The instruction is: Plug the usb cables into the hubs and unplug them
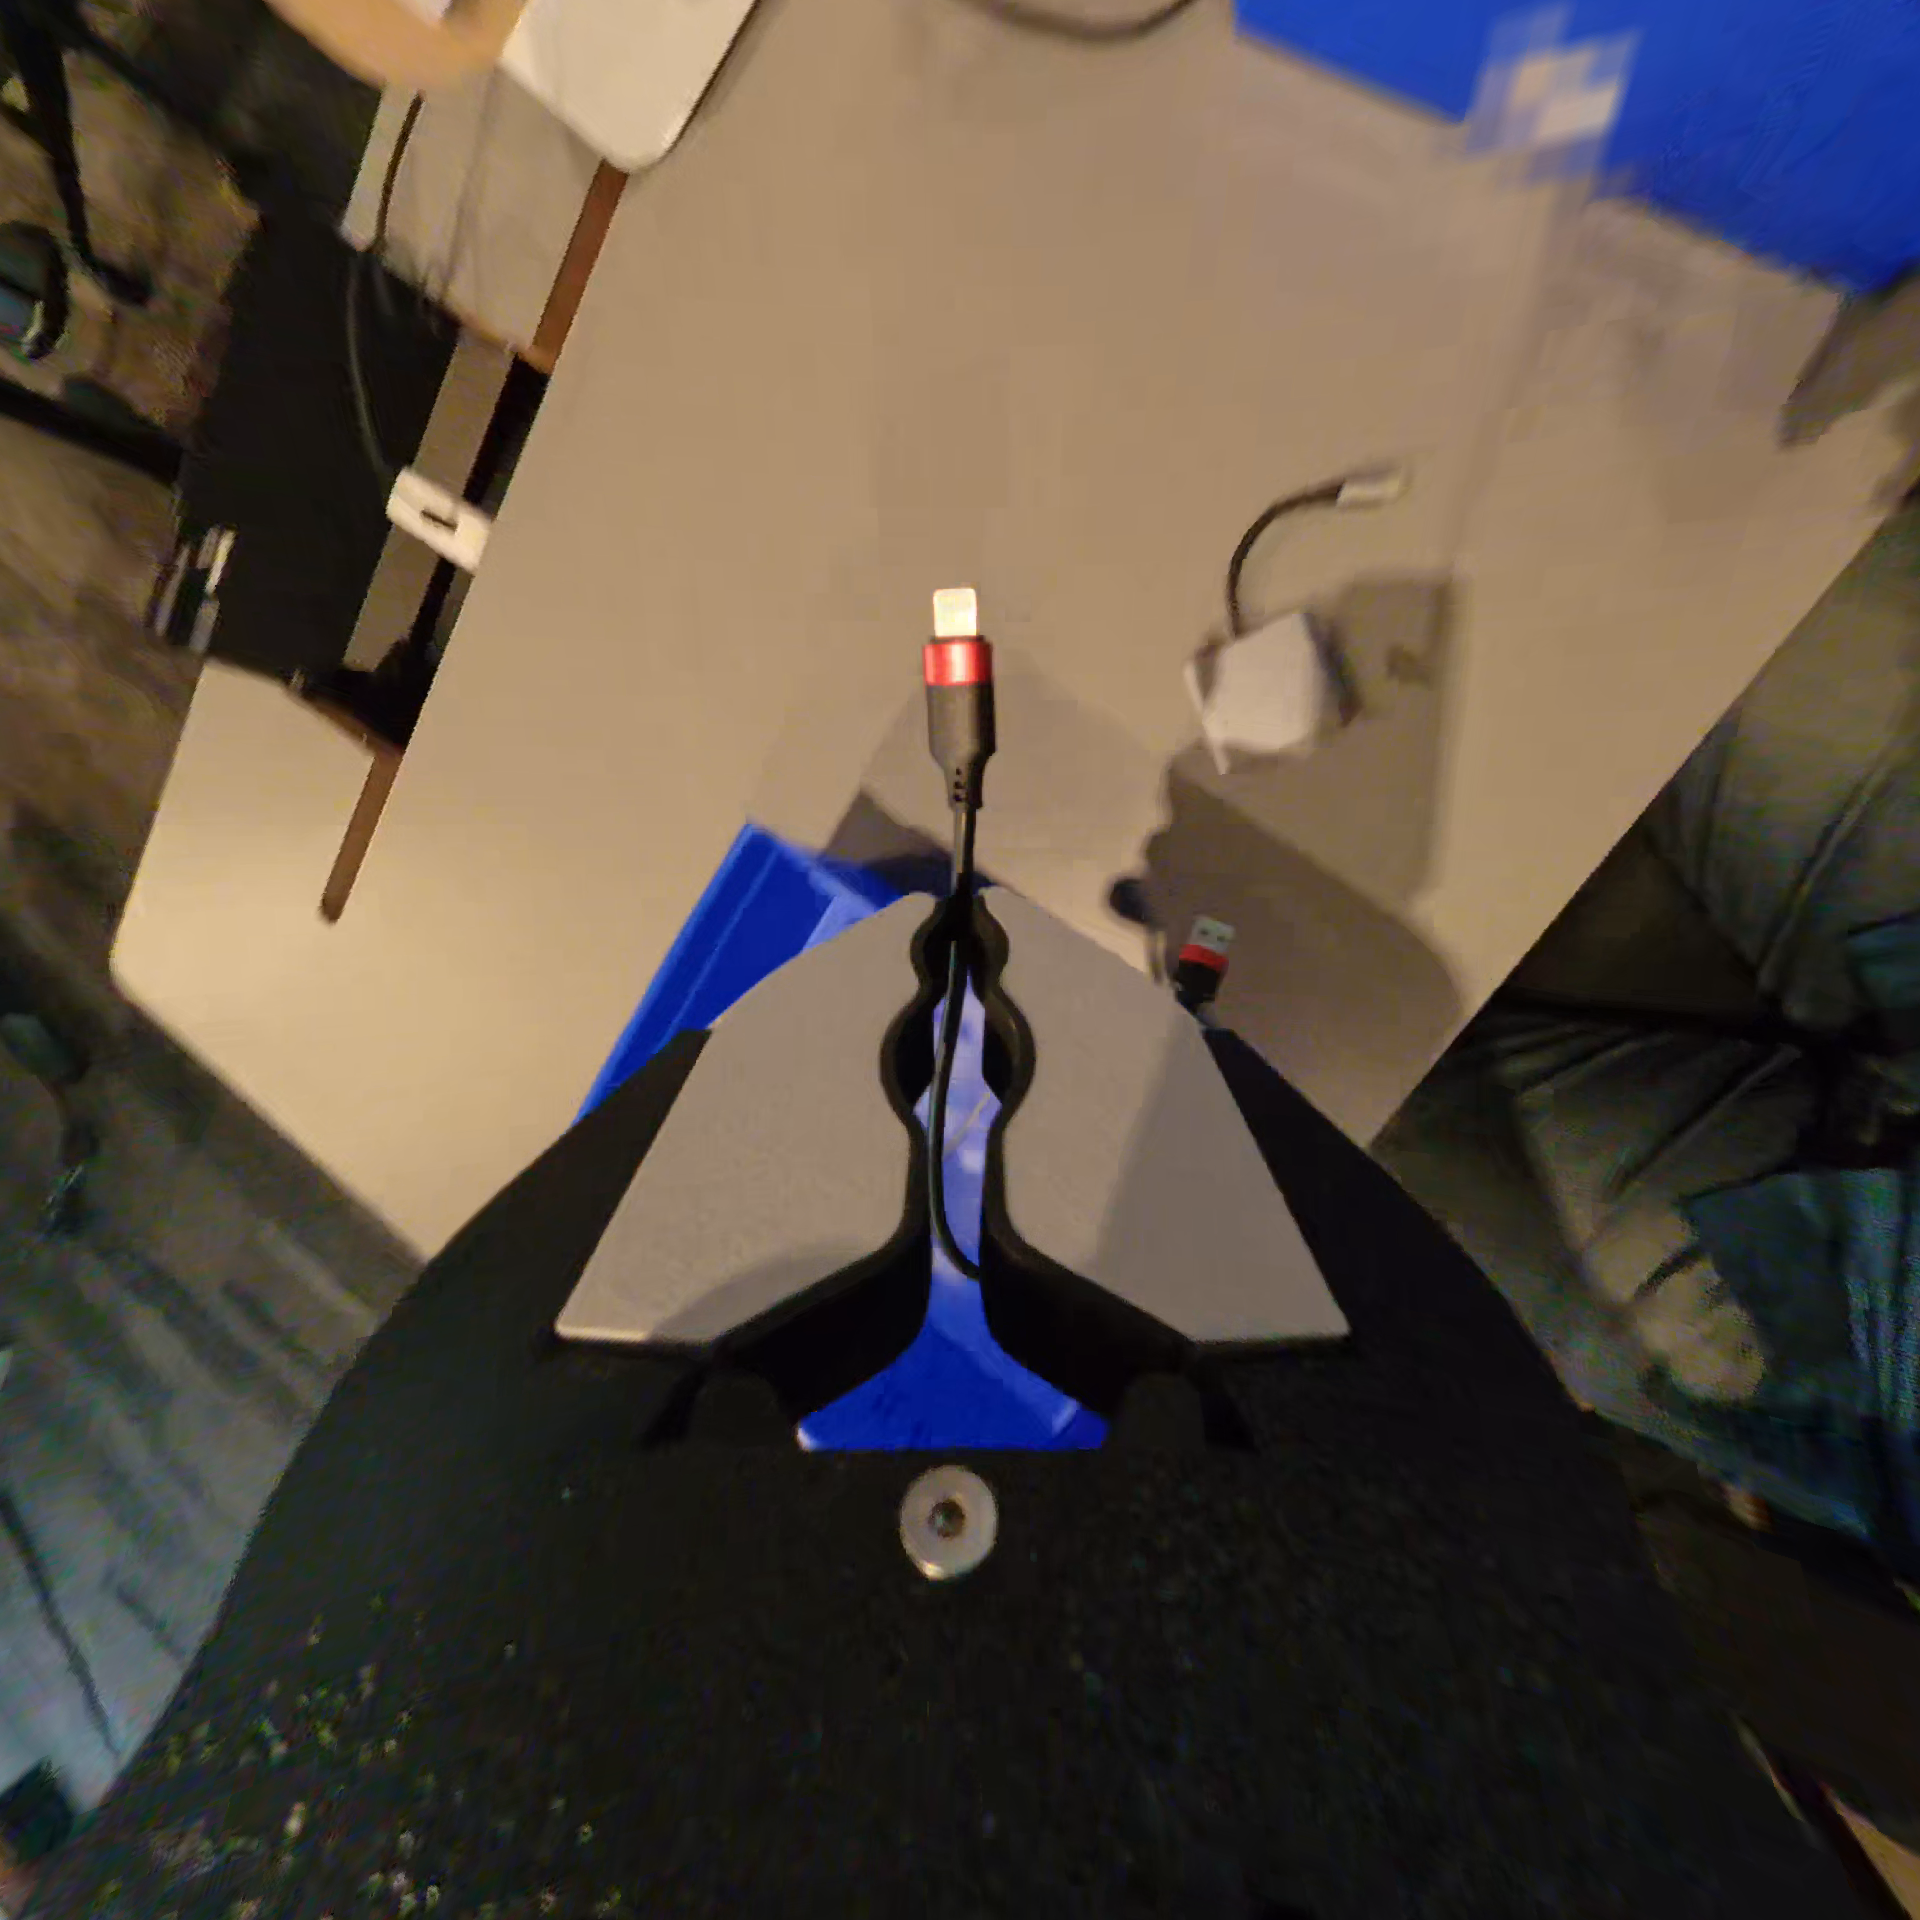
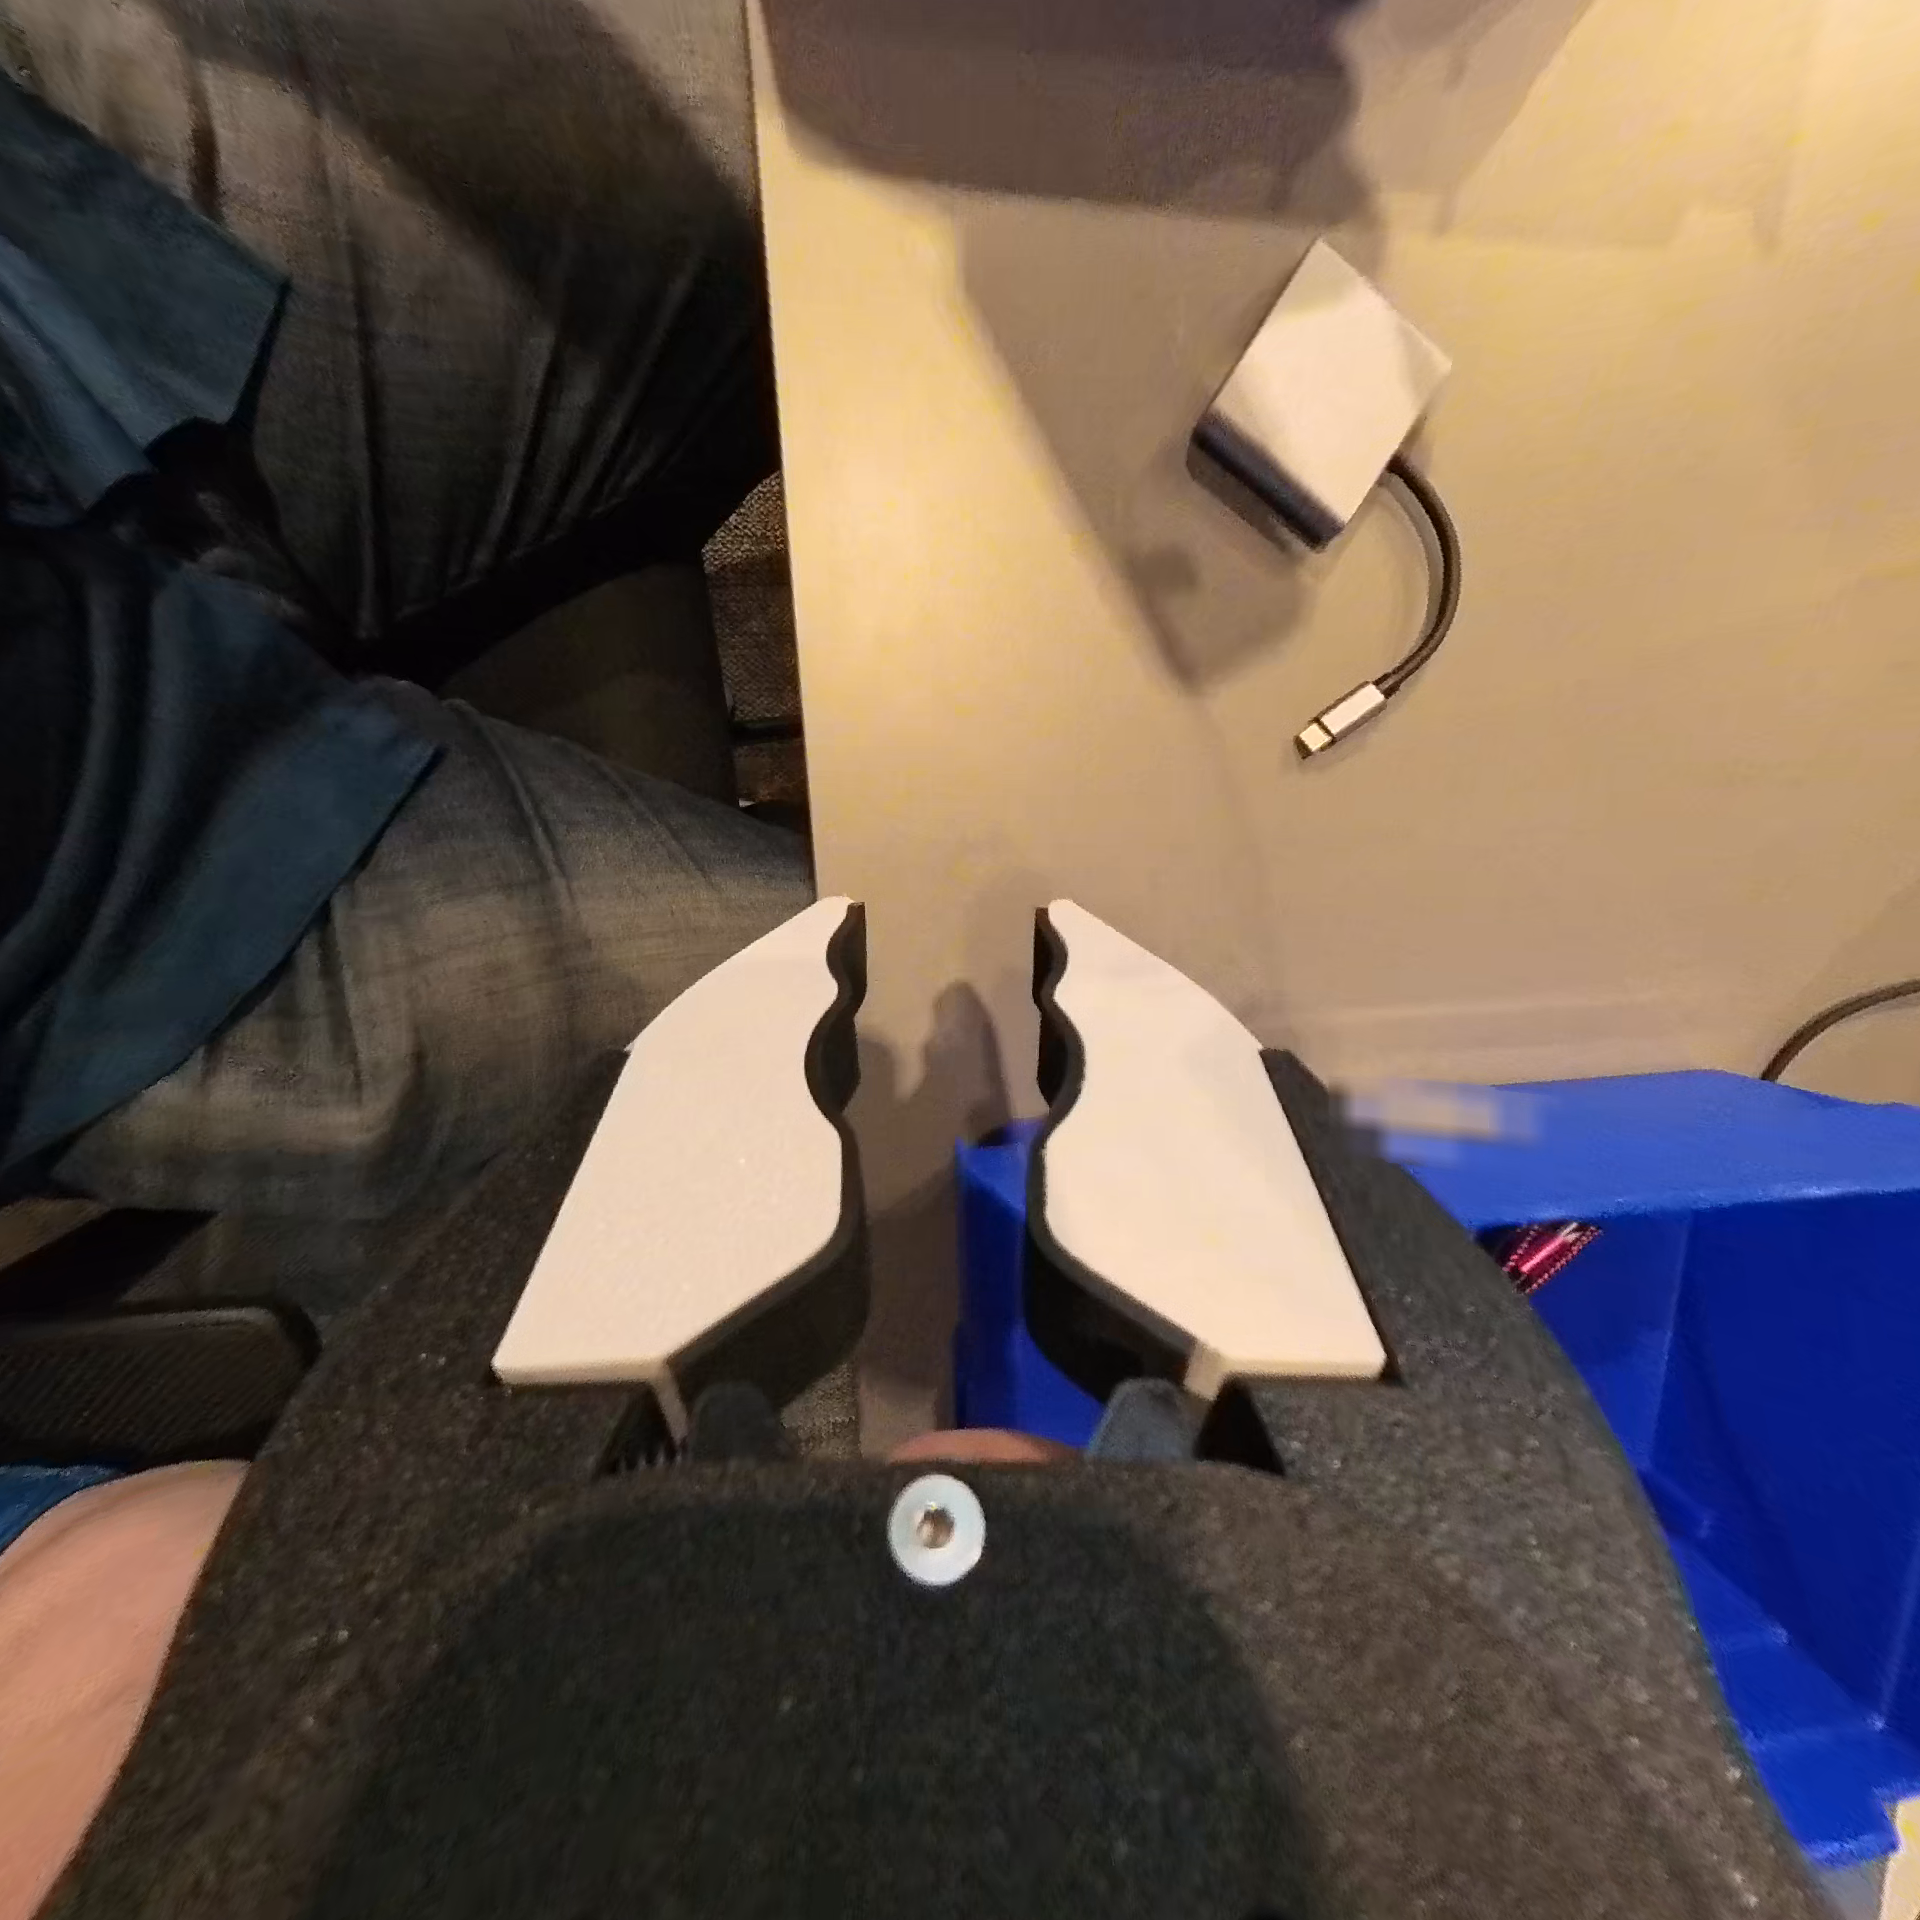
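My left gripper is shut on a thin black cable. Its small silver plug with a red collar sticks up past the fingertips, held above the table. The cable's other end, a USB plug with a red collar, lies on the table just right of the fingers. A small grey hub with a short black lead lies beyond it to the right. In the right wrist view the hub lies on the table ahead and to the right, its lead ending in a silver plug. My right gripper is open and empty near the table's edge.
A blue bin stands under and right of the right gripper; a blue bin also shows beneath the left fingers. A blue box sits at the far right of the grey table. A person's legs are beside the table. The hub sits 20 cm or so from the ends of my right fingers.
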Tool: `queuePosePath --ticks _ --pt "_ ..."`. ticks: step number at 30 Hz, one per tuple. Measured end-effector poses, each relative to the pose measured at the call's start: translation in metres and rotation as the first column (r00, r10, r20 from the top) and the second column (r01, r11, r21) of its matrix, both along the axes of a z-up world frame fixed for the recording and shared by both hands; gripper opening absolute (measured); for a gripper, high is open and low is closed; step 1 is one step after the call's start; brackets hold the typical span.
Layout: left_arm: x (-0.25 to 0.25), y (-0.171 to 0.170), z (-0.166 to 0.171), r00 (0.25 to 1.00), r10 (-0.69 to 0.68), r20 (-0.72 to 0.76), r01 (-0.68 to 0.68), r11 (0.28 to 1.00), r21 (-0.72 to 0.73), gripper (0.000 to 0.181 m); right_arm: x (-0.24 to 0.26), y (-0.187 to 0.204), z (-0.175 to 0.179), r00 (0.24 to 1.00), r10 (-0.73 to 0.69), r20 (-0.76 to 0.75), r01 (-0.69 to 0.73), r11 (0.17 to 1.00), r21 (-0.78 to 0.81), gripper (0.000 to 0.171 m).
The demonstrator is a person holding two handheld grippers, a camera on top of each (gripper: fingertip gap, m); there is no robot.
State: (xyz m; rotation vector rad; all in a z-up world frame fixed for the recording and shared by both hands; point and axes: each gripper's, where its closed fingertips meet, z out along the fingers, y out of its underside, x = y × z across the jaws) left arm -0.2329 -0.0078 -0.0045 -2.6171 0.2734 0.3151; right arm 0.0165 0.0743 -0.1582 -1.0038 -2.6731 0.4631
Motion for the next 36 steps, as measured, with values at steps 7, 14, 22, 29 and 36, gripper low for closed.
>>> queuePosePath --ticks 7,14,22,29,36 --pt "0.032 0.117 -0.037 0.980 -0.067 0.189 0.053 0.996 0.077 0.003 0.006 0.010 0.007 1.000 -0.021 -0.014 0.021 1.000 -0.020 0.030" --pt "0.029 0.201 -0.087 0.952 -0.017 0.306 -0.017 0.994 0.106 0.003 0.010 0.020 0.006 0.999 -0.037 -0.009 0.037 0.999 -0.036 0.030" --pt "0.006 0.223 -0.168 0.888 0.120 0.443 -0.124 0.992 -0.020 0.003 0.014 0.028 0.000 0.999 -0.045 0.011 0.045 0.998 -0.049 0.030" --pt "-0.009 0.208 -0.225 0.862 0.226 0.454 -0.171 0.972 -0.159 0.003 0.015 0.031 0.000 0.999 -0.048 0.008 0.048 0.997 -0.059 0.030" --pt "-0.018 0.194 -0.249 0.882 0.271 0.385 -0.192 0.954 -0.232 0.041 0.015 0.031 -0.001 0.999 -0.044 0.013 0.045 0.997 -0.060 0.030"
